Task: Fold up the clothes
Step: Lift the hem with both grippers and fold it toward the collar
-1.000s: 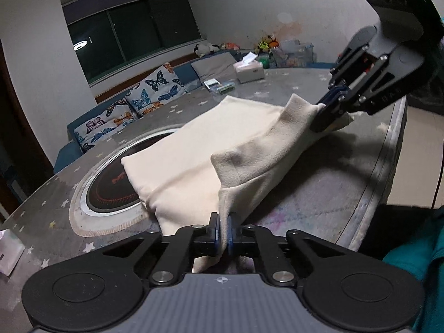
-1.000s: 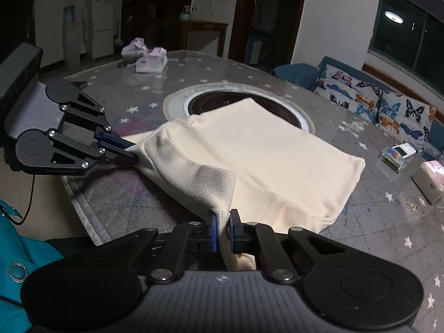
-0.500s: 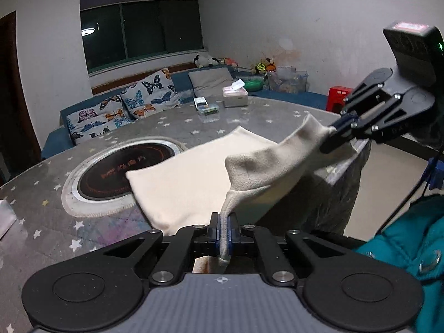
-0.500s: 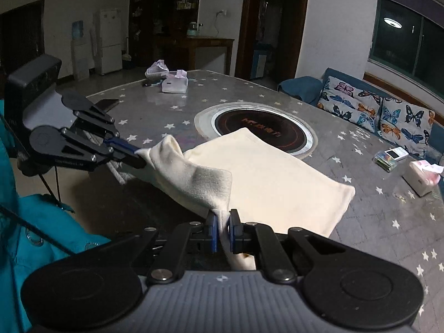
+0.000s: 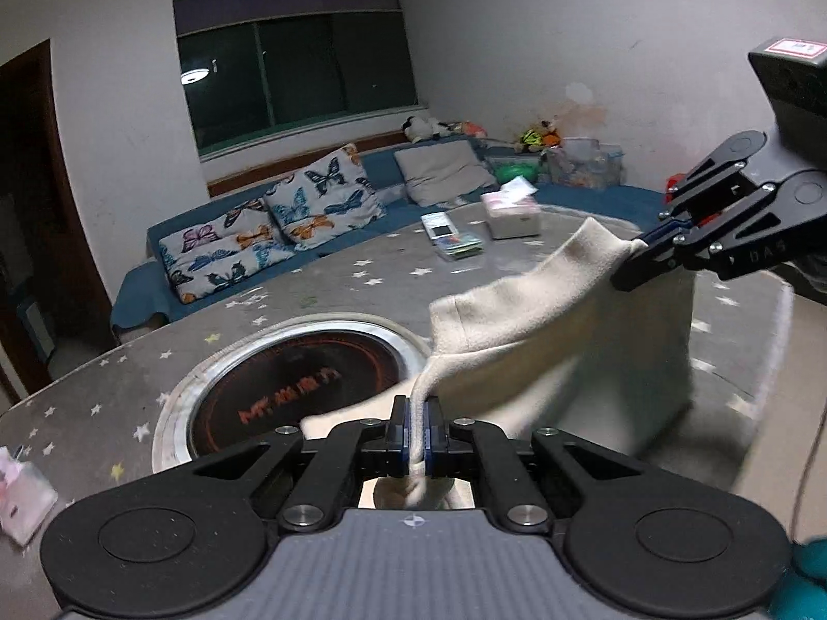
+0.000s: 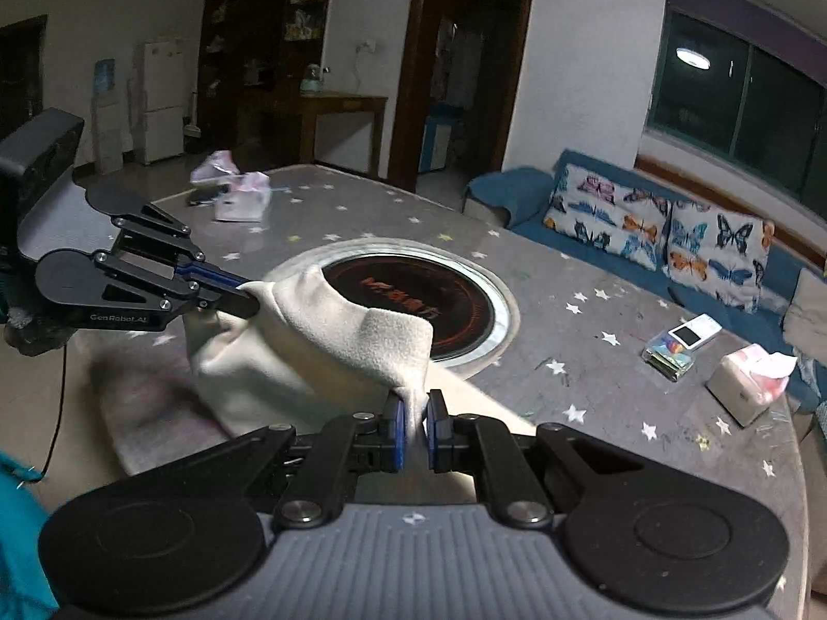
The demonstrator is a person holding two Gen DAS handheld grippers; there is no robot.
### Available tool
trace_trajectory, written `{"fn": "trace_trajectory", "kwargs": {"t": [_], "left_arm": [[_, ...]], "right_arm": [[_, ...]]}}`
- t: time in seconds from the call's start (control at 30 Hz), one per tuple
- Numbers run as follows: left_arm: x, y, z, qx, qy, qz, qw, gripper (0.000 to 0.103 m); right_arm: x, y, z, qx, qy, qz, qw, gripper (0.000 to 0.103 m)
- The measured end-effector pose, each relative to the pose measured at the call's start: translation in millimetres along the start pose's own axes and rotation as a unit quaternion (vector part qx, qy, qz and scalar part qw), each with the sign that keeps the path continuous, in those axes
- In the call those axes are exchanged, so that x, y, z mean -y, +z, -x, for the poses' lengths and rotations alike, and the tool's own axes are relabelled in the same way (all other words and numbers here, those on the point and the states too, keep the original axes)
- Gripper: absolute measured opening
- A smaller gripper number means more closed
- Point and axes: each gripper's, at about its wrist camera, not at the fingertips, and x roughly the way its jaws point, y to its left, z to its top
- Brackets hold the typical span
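— Cloth, cream-coloured and fleecy: that garment [image 5: 558, 330] hangs in the air between the two grippers, above the near part of the round grey table [image 5: 129, 377]. See it?

— Yes. The left gripper [image 5: 417, 426] has its jaws pinched tight on one corner, fabric bunched between the blue pads. The right gripper [image 6: 413, 426] is clamped the same way on the other corner.

— And between them?

— The top edge sags a little and folds over on itself, showing a fuzzier inner face. Below that the cloth drops in a broad sheet. From the left wrist camera its lower part is blurred, so whether the hem touches the table, I cannot tell.

— What sits behind it?

— A dark round hotplate [image 6: 413, 305] with orange lettering, set in a pale ring in the middle of the star-patterned top. The garment covers part of it from both cameras.

— Anything else on the table?

— A tissue box [image 6: 749, 385] near the far edge, with a small stack of cards and a phone-like device [image 6: 679, 341] just beside it. Another tissue pack [image 6: 243, 196] lies on the opposite side.

— Beyond the table?

— A blue sofa [image 5: 139, 279] with butterfly cushions [image 5: 320, 196] under a dark window [image 5: 300, 67]. A bit of teal clothing [image 6: 20, 532] shows at the frame's lower corner.
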Motion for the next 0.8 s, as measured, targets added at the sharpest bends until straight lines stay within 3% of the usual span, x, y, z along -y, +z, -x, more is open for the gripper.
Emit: {"fn": "trace_trajectory", "kwargs": {"t": [0.23,0.47,0.57,0.8], "left_arm": [[-29,14,-79,-0.042,0.021,-0.002,0.9989,0.005],[-35,-3,-134,-0.083,0.044,0.005,0.9956,0.009],[-37,-7,-141,-0.092,0.055,0.018,0.9941,0.015],[-49,7,-123,-0.071,0.075,0.062,0.9927,0.018]], "right_arm": [[43,18,-77,-0.038,-0.016,-0.012,0.999,0.007],[63,-5,-144,-0.079,-0.042,-0.053,0.995,0.010],[70,-18,-155,-0.085,-0.052,-0.093,0.991,0.023],[82,-14,-128,-0.056,-0.057,-0.135,0.988,0.023]]}}
